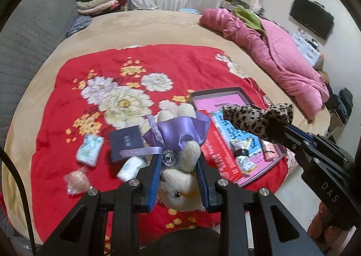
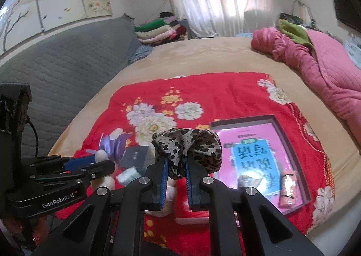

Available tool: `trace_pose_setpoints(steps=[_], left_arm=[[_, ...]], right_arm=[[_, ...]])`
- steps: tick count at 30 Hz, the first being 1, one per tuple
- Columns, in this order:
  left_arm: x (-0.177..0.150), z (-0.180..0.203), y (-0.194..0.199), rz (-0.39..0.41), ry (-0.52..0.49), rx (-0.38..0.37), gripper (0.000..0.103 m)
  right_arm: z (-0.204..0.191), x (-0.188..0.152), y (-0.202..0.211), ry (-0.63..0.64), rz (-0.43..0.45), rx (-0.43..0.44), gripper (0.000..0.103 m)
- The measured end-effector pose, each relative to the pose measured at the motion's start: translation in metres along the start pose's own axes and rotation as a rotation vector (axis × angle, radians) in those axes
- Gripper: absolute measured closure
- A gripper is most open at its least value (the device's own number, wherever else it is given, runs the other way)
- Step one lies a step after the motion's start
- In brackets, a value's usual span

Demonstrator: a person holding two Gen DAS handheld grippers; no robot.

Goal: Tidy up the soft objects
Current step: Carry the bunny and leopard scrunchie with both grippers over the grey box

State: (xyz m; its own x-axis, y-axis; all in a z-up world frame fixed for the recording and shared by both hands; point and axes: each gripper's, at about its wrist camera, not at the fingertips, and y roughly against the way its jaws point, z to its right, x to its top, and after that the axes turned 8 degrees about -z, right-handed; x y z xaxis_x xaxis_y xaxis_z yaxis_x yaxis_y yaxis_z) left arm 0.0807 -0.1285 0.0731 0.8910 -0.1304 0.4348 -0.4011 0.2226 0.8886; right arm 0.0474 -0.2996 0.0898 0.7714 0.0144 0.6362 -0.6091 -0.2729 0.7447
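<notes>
My left gripper [image 1: 179,161] is shut on a white plush rabbit [image 1: 180,186] in a purple satin dress [image 1: 178,131], held above the red flowered blanket [image 1: 90,89]. The rabbit's head sits between the blue pads and its feet point away. My right gripper [image 2: 177,163] is shut on a leopard-print scrunchie [image 2: 187,145], also lifted off the bed. In the left wrist view the scrunchie [image 1: 257,118] and right gripper [image 1: 279,129] hang to the right, over the open box [image 1: 216,93]. In the right wrist view the left gripper [image 2: 99,163] with the rabbit [image 2: 101,156] is at the left.
On the blanket lie a dark booklet [image 1: 126,143], small tissue packs [image 1: 90,148], a pink wrapped item [image 1: 76,181] and a shallow box holding books and sachets [image 2: 293,138]. A pink quilt [image 1: 277,52] lies at the right, folded clothes [image 1: 99,1] at the back, a grey headboard [image 1: 27,37] at the left.
</notes>
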Motion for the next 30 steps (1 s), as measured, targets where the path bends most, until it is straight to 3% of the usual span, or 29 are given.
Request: trace_pose_setpoints(steps=[12,20,30], left_arm=[[0.022,0.059,-0.027,-0.044,-0.09,-0.056,0.073],[0.029,0.097,-0.062,-0.118,-0.143,-0.095,0.073],[0.044,0.135,-0.115,-0.205,-0.202,-0.088,0.072]], right_arm=[[0.063,-0.008,0.01,-0.11,0.006,-0.06,0.089],[0.125,-0.023,0.016,-0.231,-0.008,-0.092,0.089],[0.167,-0.041,-0.002,-0.301,-0.068,-0.127,0.089]])
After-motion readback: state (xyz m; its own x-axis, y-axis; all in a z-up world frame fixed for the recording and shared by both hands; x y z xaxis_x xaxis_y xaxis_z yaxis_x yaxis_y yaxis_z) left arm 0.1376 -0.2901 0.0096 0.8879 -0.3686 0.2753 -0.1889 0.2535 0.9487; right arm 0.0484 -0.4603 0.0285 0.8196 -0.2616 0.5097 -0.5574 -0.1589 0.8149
